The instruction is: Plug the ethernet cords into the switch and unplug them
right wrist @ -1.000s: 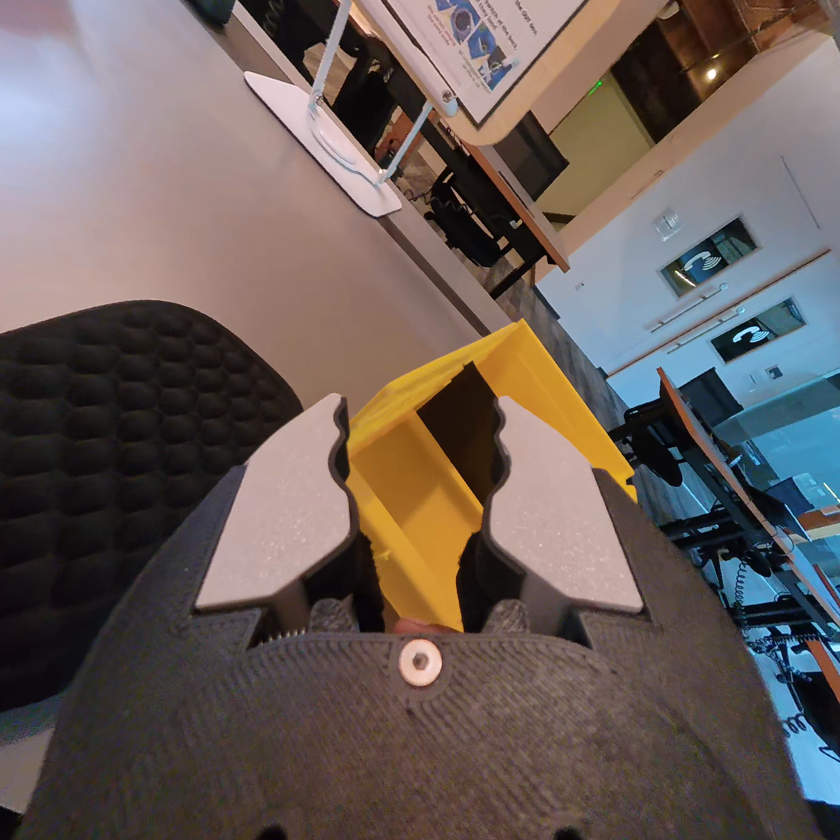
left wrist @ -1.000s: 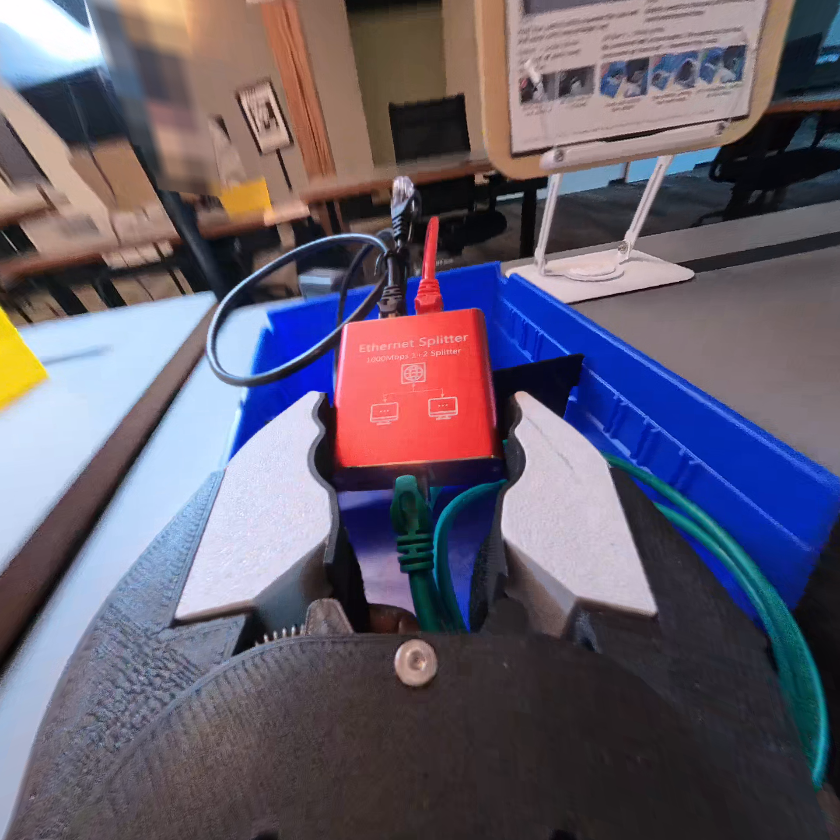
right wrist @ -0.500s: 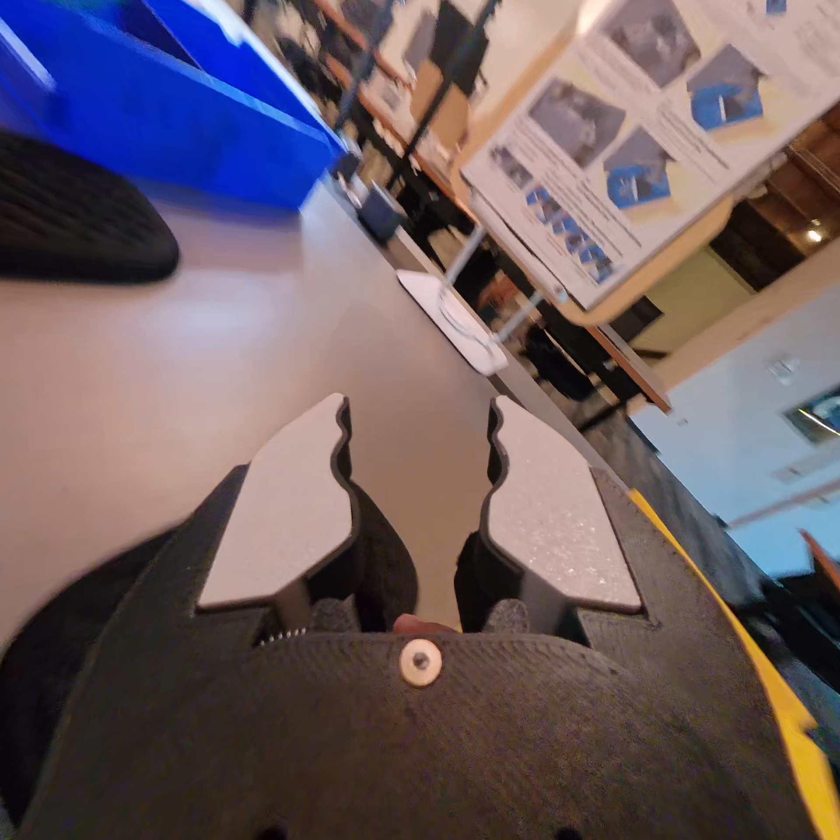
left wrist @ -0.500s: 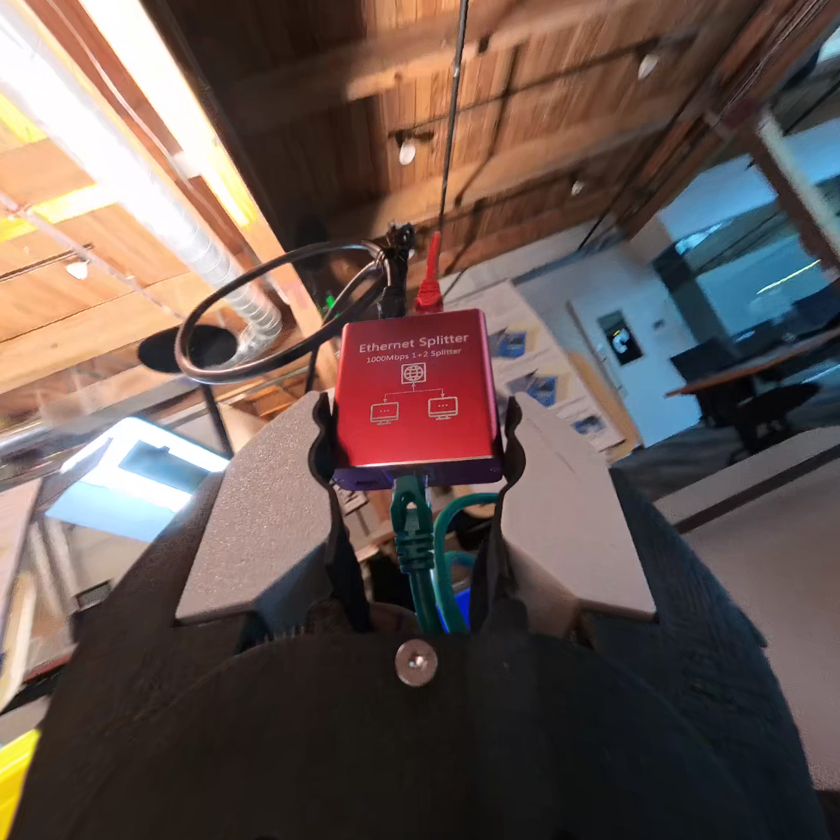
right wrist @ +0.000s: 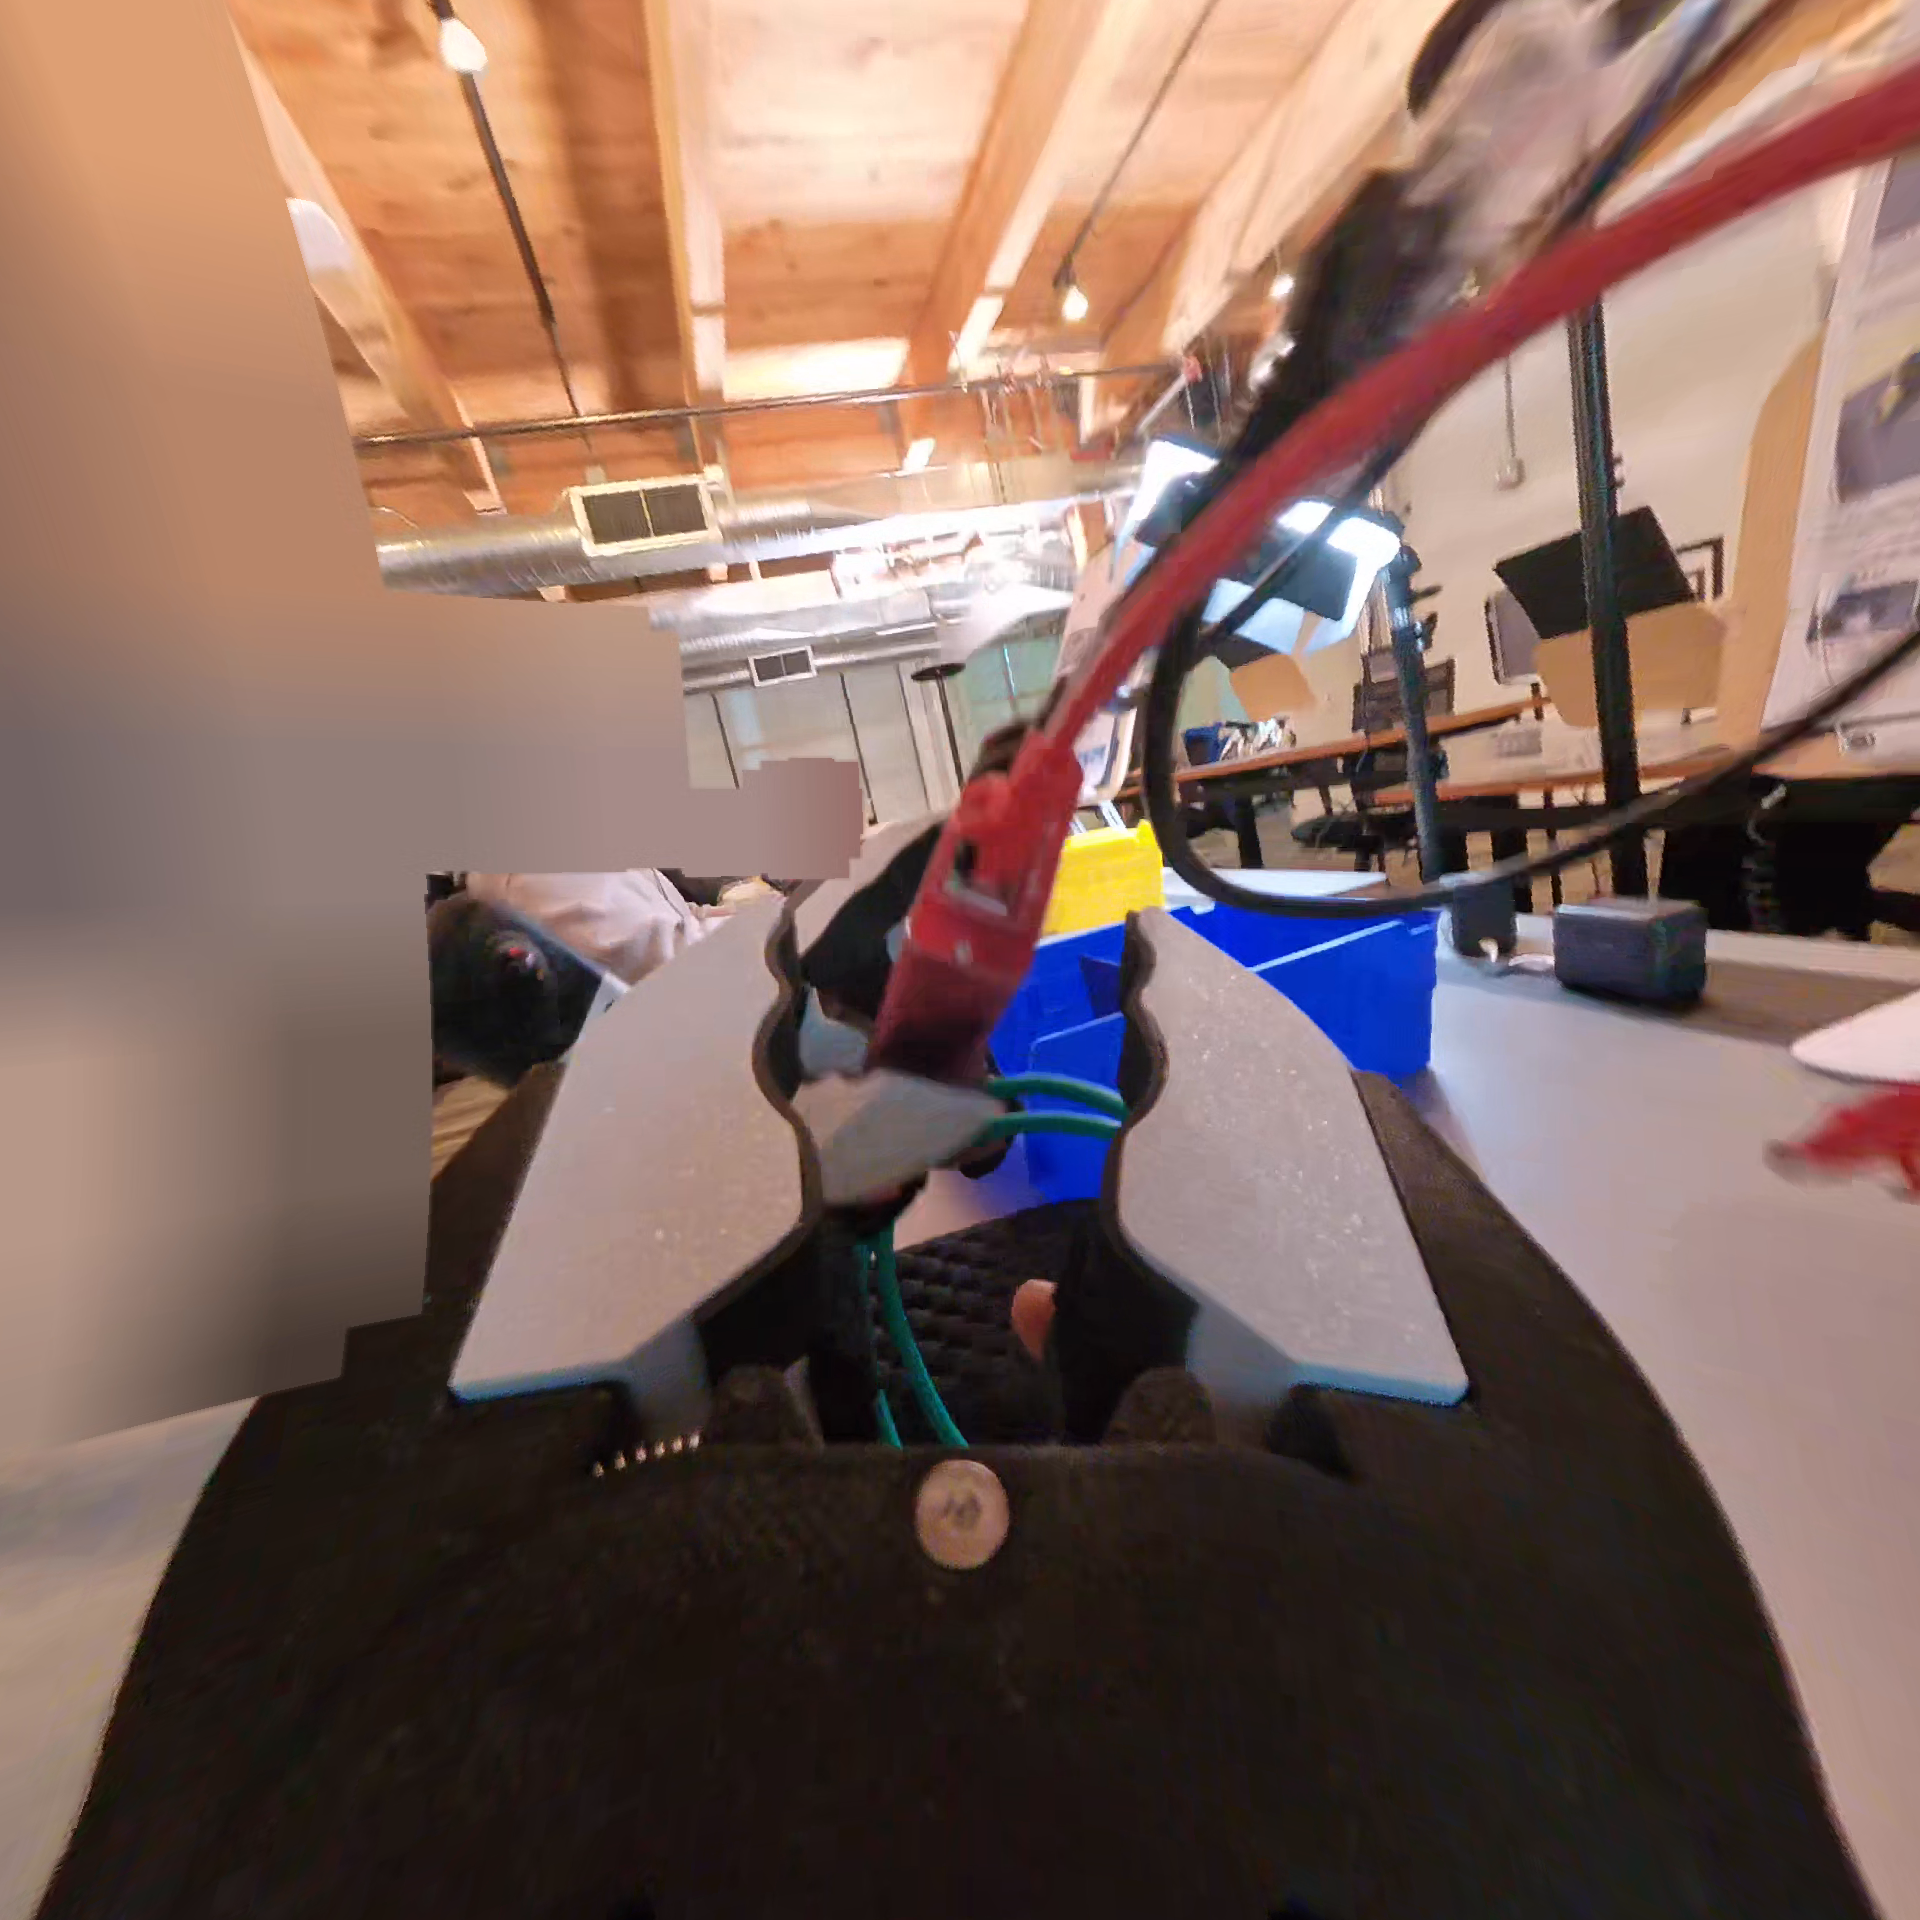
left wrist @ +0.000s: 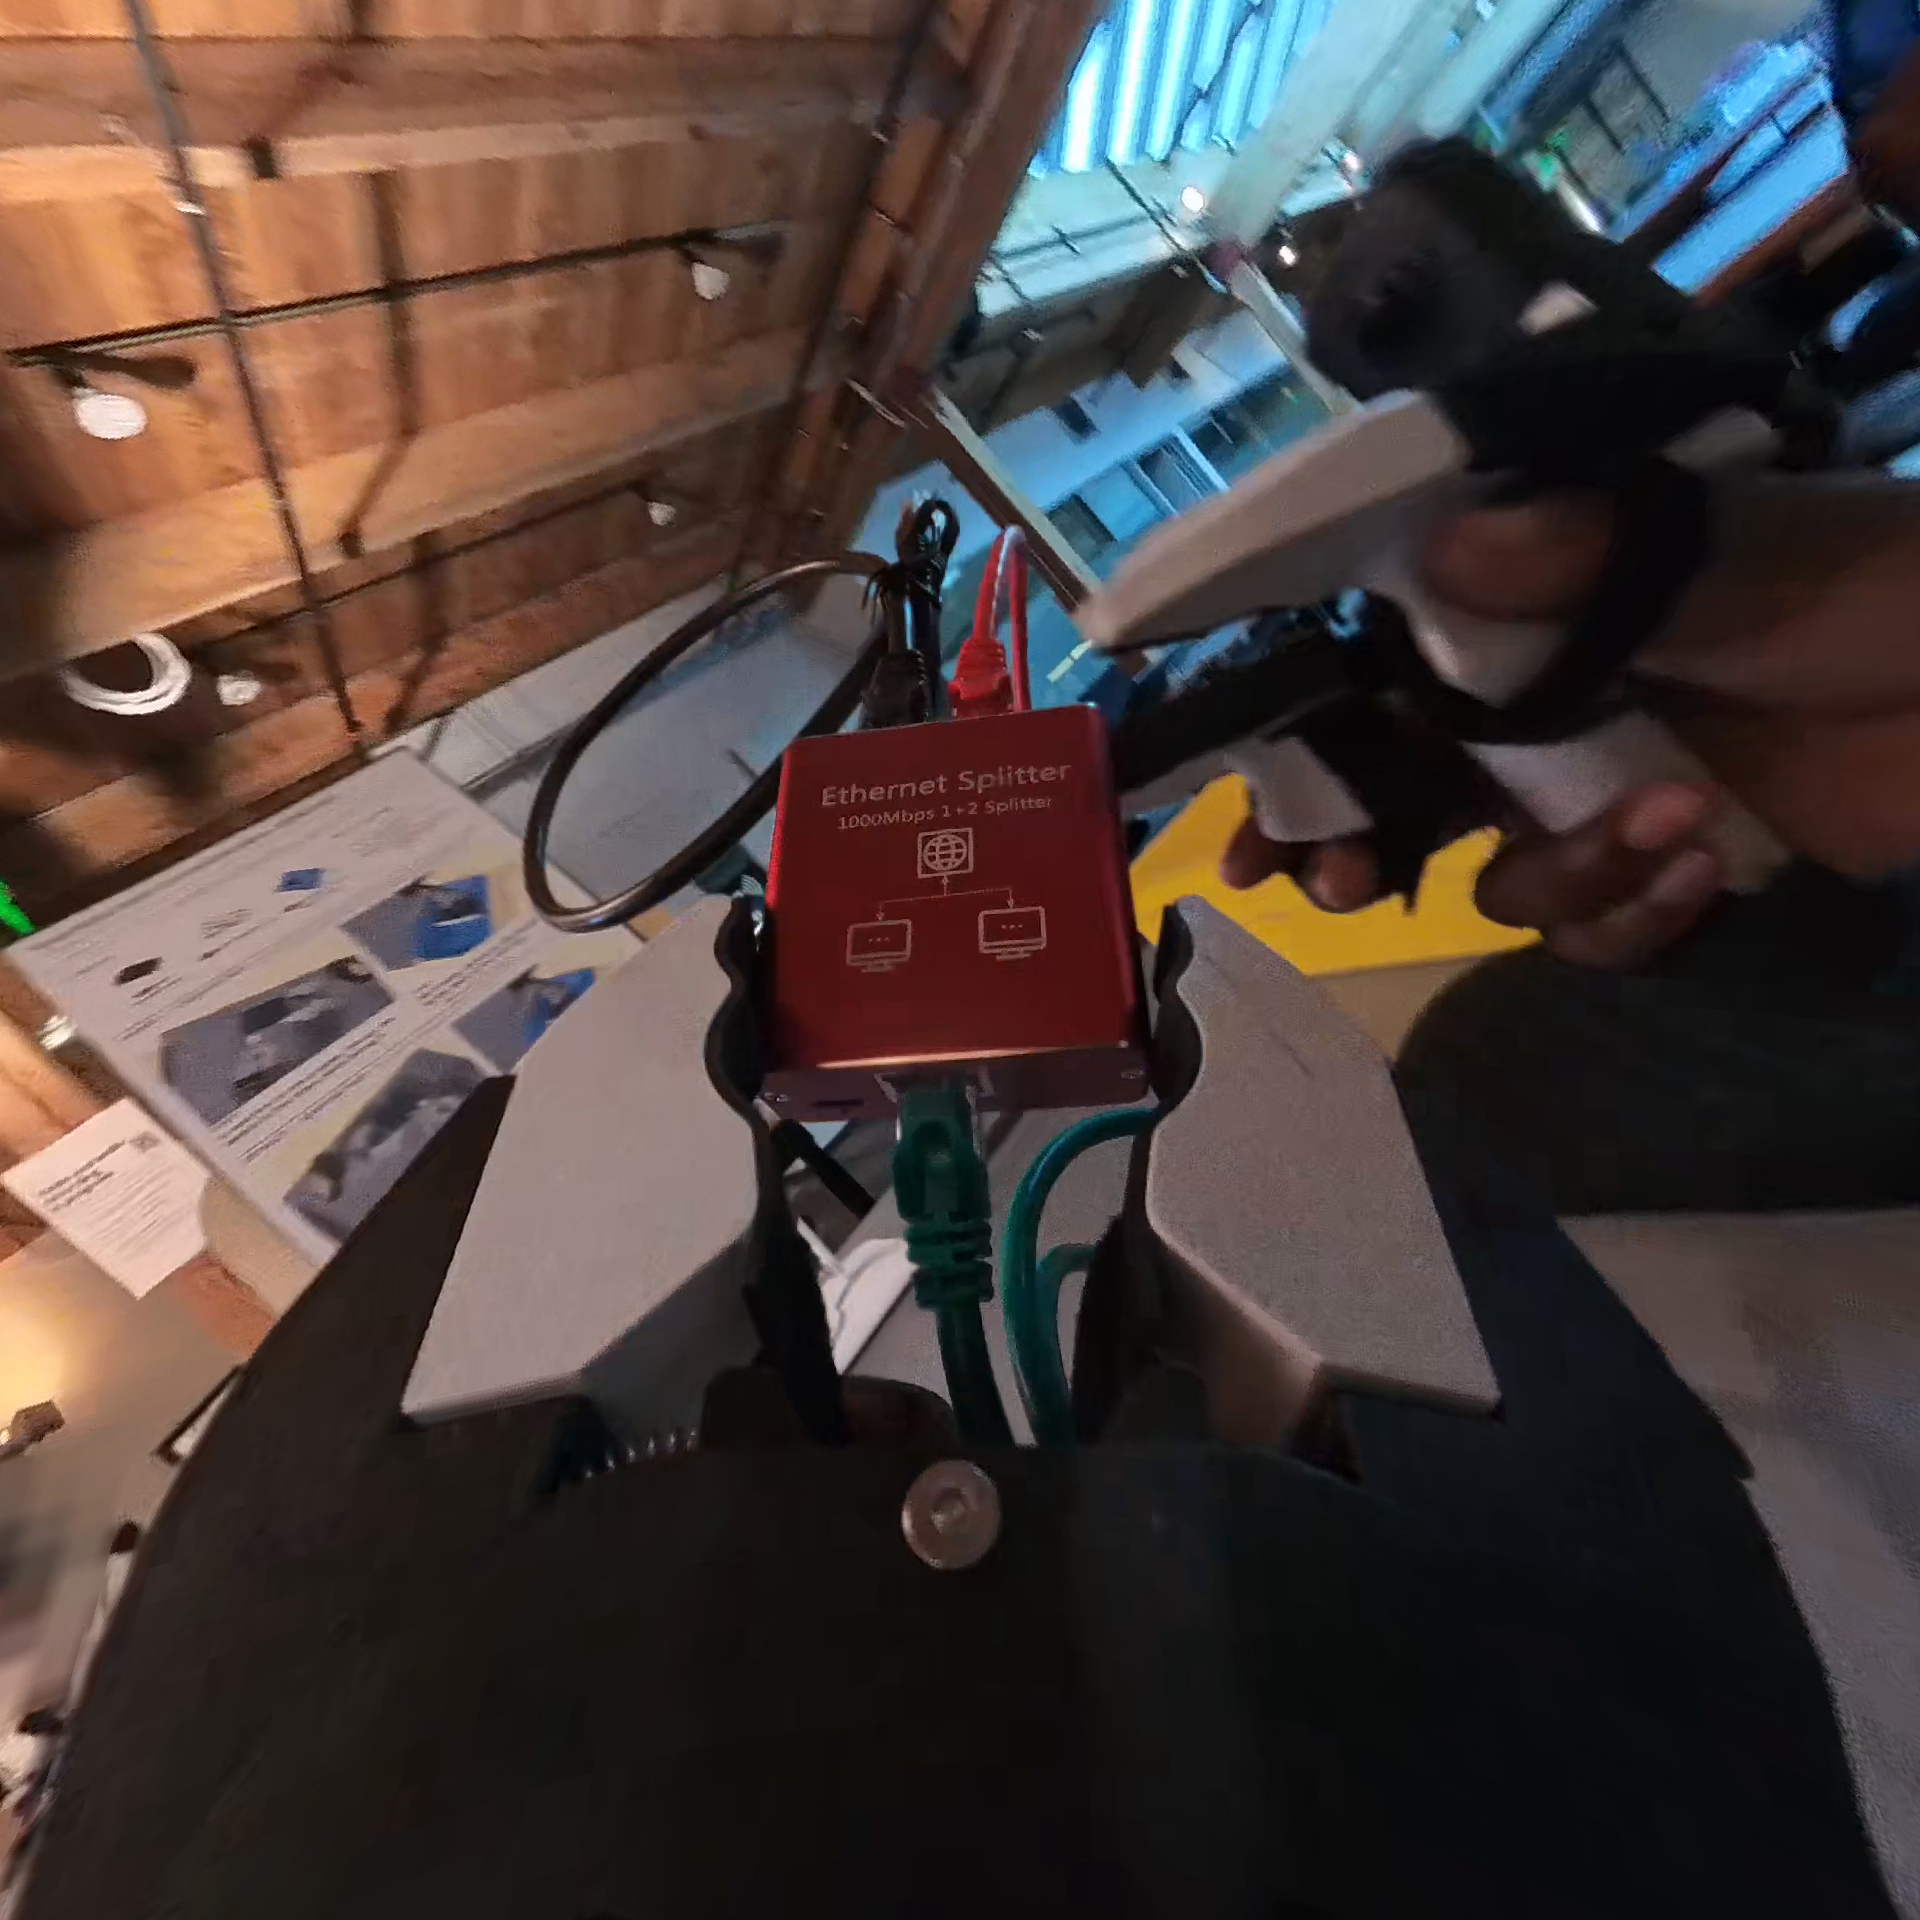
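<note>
My left gripper (left wrist: 951,935) is shut on the red switch (left wrist: 945,914) and holds it up in the air. A green cord (left wrist: 940,1195) is plugged into its near end. A red cord (left wrist: 982,665) and a black cord (left wrist: 582,779) are plugged into its far end. My right gripper (right wrist: 961,925) is open. The red cord's plug (right wrist: 987,883) sits between its fingers without touching them, and the switch's end (right wrist: 930,1013) shows just below. One of the right gripper's fingers (left wrist: 1268,520) shows in the left wrist view, close to the red cord.
A blue bin (right wrist: 1330,966) and a yellow bin (right wrist: 1101,873) stand on the grey table (right wrist: 1662,1351) behind the switch. A small dark box (right wrist: 1631,951) sits at the back right. A hand (left wrist: 1662,831) holds the right gripper. An instruction board (left wrist: 312,987) stands to the left.
My left gripper has lifted the switch out of the blue bin and tilted it upward. My right gripper has swung up from the table to the switch's far end, around the red plug.
</note>
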Tool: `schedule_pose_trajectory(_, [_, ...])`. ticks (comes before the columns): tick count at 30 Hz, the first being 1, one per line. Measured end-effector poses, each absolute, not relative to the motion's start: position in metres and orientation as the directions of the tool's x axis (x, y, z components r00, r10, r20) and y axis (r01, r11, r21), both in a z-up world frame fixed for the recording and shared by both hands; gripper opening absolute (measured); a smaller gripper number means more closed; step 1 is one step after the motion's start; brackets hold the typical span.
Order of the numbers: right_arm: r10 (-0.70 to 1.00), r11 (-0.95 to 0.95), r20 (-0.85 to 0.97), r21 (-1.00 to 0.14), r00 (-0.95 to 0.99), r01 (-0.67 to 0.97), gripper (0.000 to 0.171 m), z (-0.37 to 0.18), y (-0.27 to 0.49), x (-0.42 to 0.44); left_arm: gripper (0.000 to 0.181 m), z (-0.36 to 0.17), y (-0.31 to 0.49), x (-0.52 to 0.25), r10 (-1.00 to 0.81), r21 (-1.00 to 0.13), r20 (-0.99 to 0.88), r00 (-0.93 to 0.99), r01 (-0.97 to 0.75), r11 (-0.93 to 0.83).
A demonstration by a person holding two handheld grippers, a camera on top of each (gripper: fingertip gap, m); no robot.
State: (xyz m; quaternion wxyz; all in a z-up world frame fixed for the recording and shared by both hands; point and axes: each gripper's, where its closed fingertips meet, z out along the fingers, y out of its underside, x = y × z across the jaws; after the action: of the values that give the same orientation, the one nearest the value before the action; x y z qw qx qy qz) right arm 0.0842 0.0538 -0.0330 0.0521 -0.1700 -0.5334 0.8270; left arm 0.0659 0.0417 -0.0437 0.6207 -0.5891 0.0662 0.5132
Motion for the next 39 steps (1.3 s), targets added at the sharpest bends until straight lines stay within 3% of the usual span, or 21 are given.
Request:
schedule_pose_trajectory(1, [0.258, -0.419, -0.250, -0.899, -0.933, 0.126, 0.054, -0.037, 0.053, 0.082, 0.073, -0.053, 0.050, 0.066, 0.533, -0.650, -0.711, 0.459, -0.718, -0.249])
schedule_pose_trajectory(4, [0.298, -0.366, -0.284, -0.916, -0.911, 0.166, 0.030, -0.056, 0.057, 0.070, 0.073, -0.068, 0.063, 0.067, 0.495, -0.638, -0.736, 0.462, -0.717, -0.279])
schedule_pose_trajectory(7, [0.308, -0.308, -0.286, -0.932, -0.907, 0.189, 0.029, -0.070, 0.062, 0.064, 0.073, -0.080, 0.068, 0.064, 0.430, -0.692, -0.710, 0.557, -0.665, -0.281])
schedule_pose_trajectory(10, [0.236, -0.323, -0.313, -0.918, -0.920, 0.229, 0.029, -0.077, 0.063, 0.065, 0.080, -0.074, 0.059, 0.068, 0.347, -0.924, -0.367, 0.863, -0.380, -0.032])
schedule_pose_trajectory(13, [0.224, -0.317, -0.330, -0.914, -0.917, 0.251, 0.029, -0.084, 0.061, 0.062, 0.080, -0.077, 0.044, 0.068, 0.210, -0.991, -0.115, 0.971, -0.125, 0.035])
schedule_pose_trajectory(16, [0.222, -0.254, -0.294, -0.938, -0.930, 0.236, 0.029, -0.089, 0.051, 0.066, 0.075, -0.087, 0.039, 0.067, 0.177, -0.999, -0.036, 0.984, -0.034, -0.014])
schedule_pose_trajectory(20, [0.195, -0.218, -0.245, -0.955, -0.950, 0.201, 0.028, -0.086, 0.039, 0.076, 0.041, -0.089, 0.043, 0.076, 0.088, -0.997, 0.082, 0.993, 0.082, -0.002])
schedule_pose_trajectory(22, [0.190, -0.196, -0.238, -0.960, -0.952, 0.201, 0.029, -0.087, 0.036, 0.079, 0.033, -0.094, 0.042, 0.082, 0.030, -0.992, 0.127, 0.992, 0.127, -0.022])
schedule_pose_trajectory(25, [0.202, -0.176, -0.233, -0.964, -0.951, 0.199, 0.029, -0.089, 0.032, 0.078, 0.032, -0.095, 0.037, 0.082, 0.001, -0.988, 0.154, 0.988, 0.154, -0.021])
schedule_pose_trajectory(30, [0.163, -0.321, -0.312, -0.914, -0.936, 0.248, 0.027, -0.074, 0.058, 0.073, 0.032, -0.091, 0.027, 0.069, -0.047, -0.956, 0.269, 0.962, 0.273, 0.109])
schedule_pose_trajectory(36, [0.142, -0.286, -0.355, -0.908, -0.924, 0.305, 0.028, -0.085, 0.053, 0.070, 0.031, -0.093, 0.029, 0.070, -0.048, -0.961, 0.255, 0.966, 0.259, 0.100])
schedule_pose_trajectory(39, [0.128, -0.326, -0.356, -0.897, -0.926, 0.299, 0.018, -0.082, 0.051, 0.070, 0.032, -0.096, 0.030, 0.070, -0.036, -0.965, 0.246, 0.969, 0.248, 0.085])
